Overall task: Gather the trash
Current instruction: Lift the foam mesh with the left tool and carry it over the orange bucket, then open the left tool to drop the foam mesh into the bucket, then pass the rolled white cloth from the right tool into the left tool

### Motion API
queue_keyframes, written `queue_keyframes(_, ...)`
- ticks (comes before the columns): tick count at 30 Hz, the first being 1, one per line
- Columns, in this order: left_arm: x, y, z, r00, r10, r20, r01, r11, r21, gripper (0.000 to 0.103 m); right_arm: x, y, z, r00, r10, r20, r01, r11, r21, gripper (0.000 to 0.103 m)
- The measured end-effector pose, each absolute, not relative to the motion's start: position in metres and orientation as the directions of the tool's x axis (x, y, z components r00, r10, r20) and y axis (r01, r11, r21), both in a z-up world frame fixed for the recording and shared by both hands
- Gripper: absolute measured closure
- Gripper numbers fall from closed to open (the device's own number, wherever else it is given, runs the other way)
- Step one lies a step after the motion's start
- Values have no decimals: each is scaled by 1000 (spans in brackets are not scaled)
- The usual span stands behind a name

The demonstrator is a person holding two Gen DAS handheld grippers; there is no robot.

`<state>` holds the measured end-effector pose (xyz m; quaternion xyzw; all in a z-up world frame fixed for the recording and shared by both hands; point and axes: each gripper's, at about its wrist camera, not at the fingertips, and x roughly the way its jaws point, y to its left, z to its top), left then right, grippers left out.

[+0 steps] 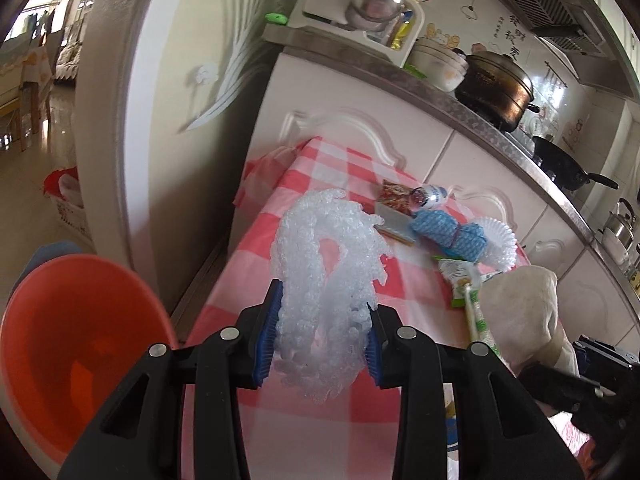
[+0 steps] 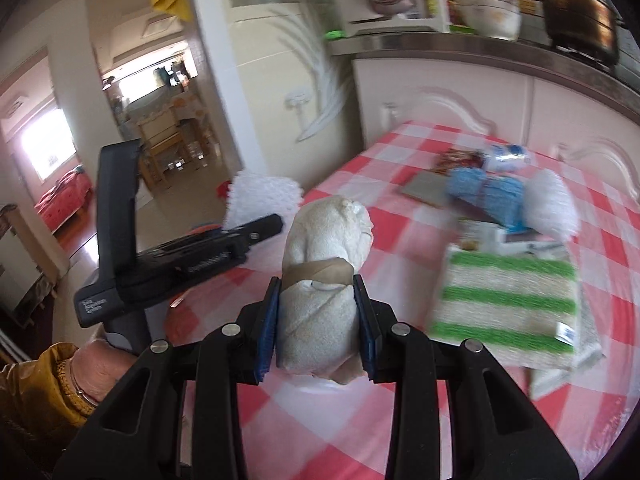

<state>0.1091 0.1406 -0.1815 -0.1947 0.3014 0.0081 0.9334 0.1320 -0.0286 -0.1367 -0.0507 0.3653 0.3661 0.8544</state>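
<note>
Kitchen, checked red-and-white tablecloth (image 1: 320,420) over a table set against pale cabinet doors.

Left gripper (image 1: 325,332): closed on a wad of clear bubble wrap (image 1: 324,256), blue pads pressing it from both sides, the wad curling up and forward past the fingertips. Held above the tablecloth near the table's left edge. Orange basin (image 1: 72,336) low at the left of this view, beside the table and below the gripper. Red-rimmed basket (image 1: 66,196) on the floor farther back.

Right gripper (image 2: 316,316): closed on a cream cloth bundle (image 2: 326,264) tied round with a tan band, pads tight on its lower half, the knotted top standing up past the fingertips. Same bundle visible at the right edge of the left view (image 1: 524,312). Carried above the tablecloth.

Left of the right view: the left gripper's black body (image 2: 168,264), bubble wrap (image 2: 262,194) sticking out ahead of it, a hand (image 2: 102,364) in a mustard sleeve on the handle.

Still lying on the table, in a loose cluster toward the cabinets:
- green-and-white striped sponge cloth (image 2: 506,304), nearest the right gripper
- blue cloth roll (image 1: 448,236)
- white pleated paper cup (image 1: 498,244), touching the blue roll
- small bottle (image 1: 430,196) on its side
- snack wrapper (image 1: 394,196) and a flat card (image 1: 396,224) just beside the bottle
- green-printed packet (image 1: 458,280)

Right view blurred; finer detail of the far items not readable there. On the counter behind: dark pot (image 1: 496,88), white bowl (image 1: 438,64), black wok (image 1: 560,164).
</note>
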Motion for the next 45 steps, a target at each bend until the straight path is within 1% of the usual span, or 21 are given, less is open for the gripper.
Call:
queue_keyframes(4, 97, 161, -178, 828, -44, -559, -179, 924, -338, 66, 129, 11, -147, 357, 662, -659, -731, 638, 244, 67)
queue_keyframes(8, 83, 190, -179, 822, 17, -569, -243, 914, -324, 65, 136, 39, -168, 266, 699, -664, -741, 588, 323, 67)
queue_keyframes(11, 71, 210, -183, 807, 60, -587, -285, 911, -299, 65, 135, 54, -181, 262, 673, -692, -757, 588, 286, 68)
queue_keyframes(13, 63, 221, -186, 795, 80, -601, -309, 906, -289, 64, 133, 63, -183, 276, 659, -699, -774, 584, 245, 67)
queue_keyframes(17, 51, 247, -198, 765, 119, -633, -376, 881, -288, 63, 133, 76, -185, 279, 651, -706, -797, 567, 208, 67)
queue_keyframes(19, 48, 258, -206, 742, 142, -656, -411, 869, -276, 63, 136, 83, -186, 267, 654, -708, -802, 558, 213, 67)
queue_keyframes(24, 48, 279, -231, 676, 141, -723, -462, 845, -267, 61, 138, 99, -186, 237, 661, -712, -830, 519, 205, 67)
queue_keyframes(27, 52, 285, -248, 635, 115, -764, -469, 843, -263, 54, 142, 108, -191, 222, 660, -718, -835, 509, 210, 67)
queue_keyframes(28, 53, 286, -254, 621, 116, -776, -478, 840, -257, 46, 142, 111, -192, 217, 660, -719, -836, 506, 212, 67)
queue_keyframes(29, 54, 287, -257, 611, 115, -783, -484, 837, -255, 35, 143, 113, -193, 220, 661, -718, -838, 504, 207, 67)
queue_keyframes(31, 55, 290, -265, 594, 103, -798, -492, 831, -259, 25, 143, 114, -193, 228, 661, -715, -843, 501, 194, 67)
queue_keyframes(32, 55, 291, -266, 590, 101, -801, -495, 829, -261, 23, 142, 114, -193, 231, 661, -714, -844, 501, 190, 67)
queue_keyframes(35, 53, 290, -266, 599, 93, -796, -488, 830, -270, 19, 142, 112, -193, 236, 662, -711, -843, 504, 189, 67)
queue_keyframes(39, 51, 289, -259, 619, 82, -781, -485, 822, -298, 19, 150, 102, -192, 237, 682, -692, -816, 527, 239, 67)
queue_keyframes(42, 48, 279, -244, 668, 52, -742, -437, 835, -335, 19, 157, 93, -192, 248, 685, -685, -798, 546, 257, 67)
queue_keyframes(45, 47, 261, -226, 717, -21, -697, -357, 848, -392, 19, 158, 83, -191, 265, 682, -682, -779, 568, 265, 67)
